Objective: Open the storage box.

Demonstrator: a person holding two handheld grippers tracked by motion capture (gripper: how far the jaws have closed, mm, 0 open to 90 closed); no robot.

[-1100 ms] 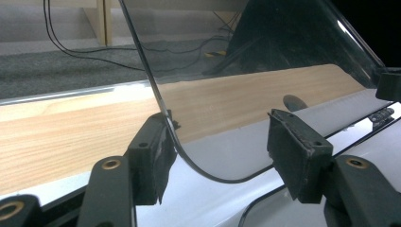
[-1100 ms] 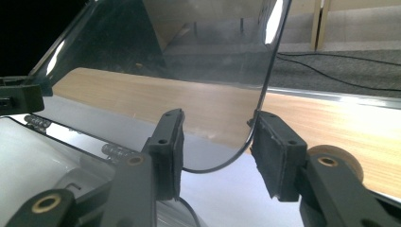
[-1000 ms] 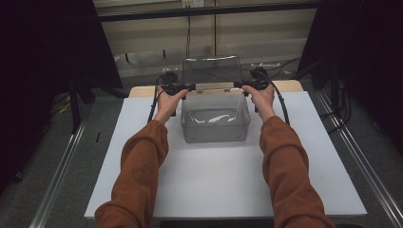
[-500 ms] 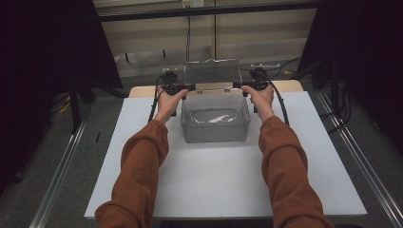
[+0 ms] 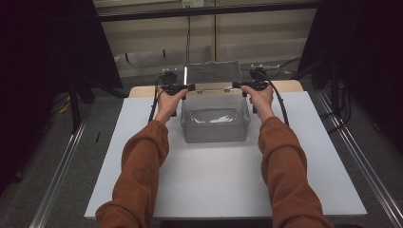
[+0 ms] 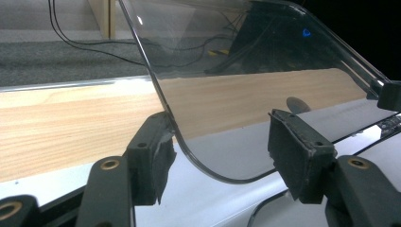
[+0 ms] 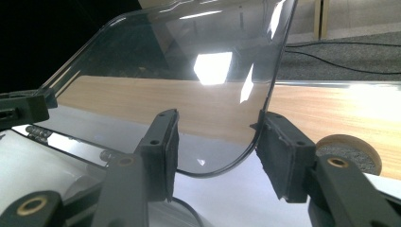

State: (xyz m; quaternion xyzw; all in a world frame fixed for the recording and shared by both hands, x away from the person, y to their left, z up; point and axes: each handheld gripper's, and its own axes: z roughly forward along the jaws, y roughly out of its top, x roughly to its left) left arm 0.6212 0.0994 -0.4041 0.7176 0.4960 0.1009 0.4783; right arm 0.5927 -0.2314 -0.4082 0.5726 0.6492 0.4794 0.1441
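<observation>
High view: both grippers' fingers, left (image 5: 186,87) and right (image 5: 237,85), released around the lid (image 5: 212,73) above the bin (image 5: 215,124).

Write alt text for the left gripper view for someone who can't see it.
A clear plastic lid stands tilted, its rounded corner between the two black pads of the left tool, which is open, with one pad touching the lid's edge. Behind it lie a white table, a wooden board and grey carpet with cables.
</observation>
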